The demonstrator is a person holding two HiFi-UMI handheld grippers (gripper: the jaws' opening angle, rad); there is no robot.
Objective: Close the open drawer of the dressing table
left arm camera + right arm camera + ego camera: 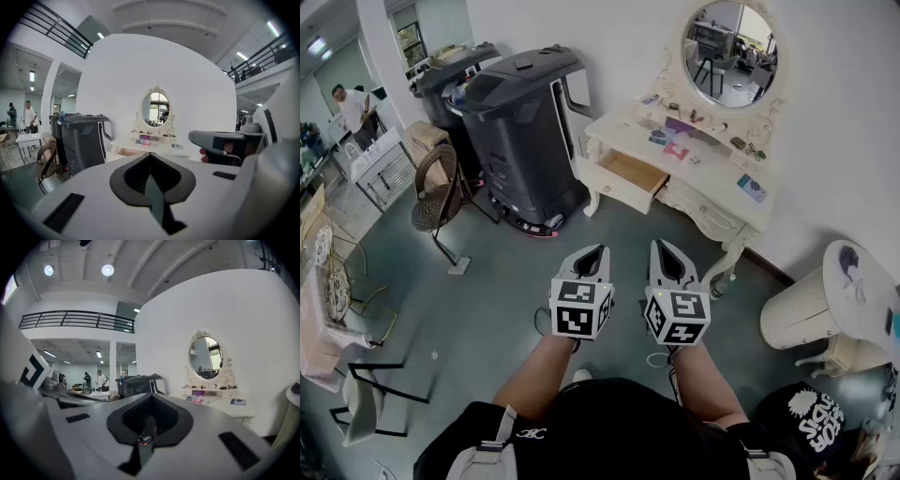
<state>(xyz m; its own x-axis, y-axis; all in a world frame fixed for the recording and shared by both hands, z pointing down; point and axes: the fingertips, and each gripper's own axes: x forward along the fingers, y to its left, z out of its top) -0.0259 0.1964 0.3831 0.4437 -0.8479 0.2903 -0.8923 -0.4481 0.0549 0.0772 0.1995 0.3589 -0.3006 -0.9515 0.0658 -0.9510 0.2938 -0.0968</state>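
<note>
While the wood-lined drawer [630, 176] hangs open on the curvy white dressing table [705, 208], left gripper [600, 249] and right gripper [659, 246] are pinched closed; both empty

A plain white wall [844, 112] closes the far side of the room, and the floor [487, 309] is smooth grey-green. Two tall black units [520, 122], machines or cabinets, hard to tell which, stand on the floor near that wall. A wicker chair [434, 187] on a thin black stand sits just left of them. A round white side table [797, 314] stands at the right. A white pillar [380, 56] rises at the left. Overhead, round ceiling lamps [108, 270] glow. A black balcony railing [75, 319] runs along an upper level, with strip lights [49, 354] below it.
</note>
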